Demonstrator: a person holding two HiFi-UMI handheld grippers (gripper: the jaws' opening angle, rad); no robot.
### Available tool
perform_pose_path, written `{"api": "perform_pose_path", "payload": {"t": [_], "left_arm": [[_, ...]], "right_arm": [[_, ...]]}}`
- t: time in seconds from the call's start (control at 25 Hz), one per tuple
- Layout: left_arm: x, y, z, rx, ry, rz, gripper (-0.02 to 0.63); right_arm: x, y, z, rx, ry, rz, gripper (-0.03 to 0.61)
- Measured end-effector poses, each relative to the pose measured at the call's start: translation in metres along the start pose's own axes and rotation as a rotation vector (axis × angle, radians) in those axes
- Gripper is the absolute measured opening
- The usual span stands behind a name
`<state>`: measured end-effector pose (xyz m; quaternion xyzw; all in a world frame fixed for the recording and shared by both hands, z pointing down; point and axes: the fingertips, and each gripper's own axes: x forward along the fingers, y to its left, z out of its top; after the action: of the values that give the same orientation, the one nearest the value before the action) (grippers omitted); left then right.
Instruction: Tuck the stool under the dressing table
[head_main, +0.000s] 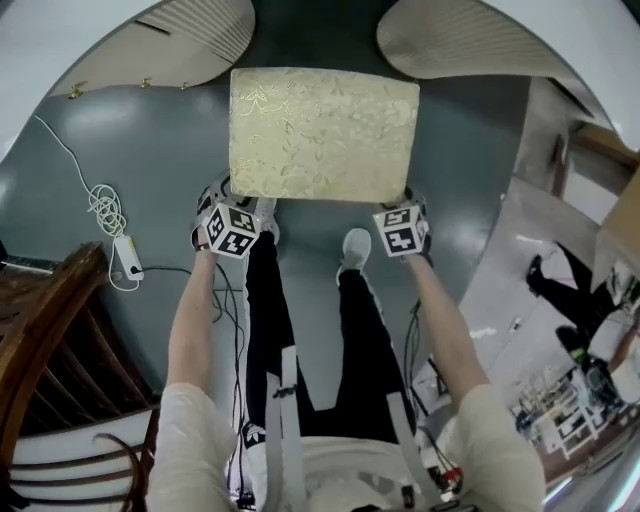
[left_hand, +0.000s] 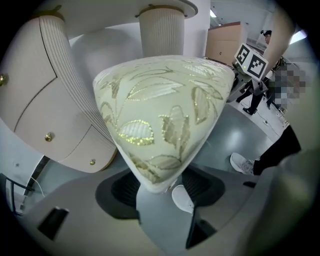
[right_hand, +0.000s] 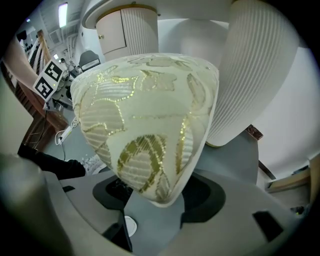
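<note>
Stool (head_main: 322, 135), topped by a pale cushion (left_hand: 160, 110) woven with gold leaves, stands on the grey floor (head_main: 150, 160) in front of the dressing table (head_main: 190, 35). Its far edge sits about level with the rounded fronts of the table's two white ribbed pedestals, in the gap between them, while most of the seat lies out on open floor towards the person. The left gripper (head_main: 233, 203) pinches the cushion's near left corner: in the left gripper view that corner tapers down between the jaws, which close on it from both sides. The right gripper (head_main: 405, 208) holds the near right corner the same way, and in the right gripper view the padded corner is wedged between its jaws. Both grippers point steeply down, with their marker cubes just behind the stool's near edge and the person's bare forearms reaching out to them. A white shoe (head_main: 353, 250) stands on the floor just behind the near edge, between the two grippers. Off to the left, well apart from the stool, a white cable (head_main: 105, 208) lies coiled on the floor, and a dark wooden chair (head_main: 50, 340) fills the lower left corner of the head view
</note>
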<state>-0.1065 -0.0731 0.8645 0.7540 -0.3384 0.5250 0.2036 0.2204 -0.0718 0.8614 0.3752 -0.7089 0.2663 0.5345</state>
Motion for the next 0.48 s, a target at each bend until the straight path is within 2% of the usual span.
{"api": "perform_pose_path", "payload": {"t": [0.2, 0.48], "left_arm": [[0.011, 0.046, 0.021, 0.046, -0.033, 0.005, 0.264], [0.028, 0.084, 0.054, 0.030, -0.056, 0.006, 0.262]], "right_arm": [[0.014, -0.007, 0.038, 0.032, -0.048, -0.029, 0.278], [0.027, -0.039, 0.086, -0.012, -0.056, -0.058, 0.279]]}}
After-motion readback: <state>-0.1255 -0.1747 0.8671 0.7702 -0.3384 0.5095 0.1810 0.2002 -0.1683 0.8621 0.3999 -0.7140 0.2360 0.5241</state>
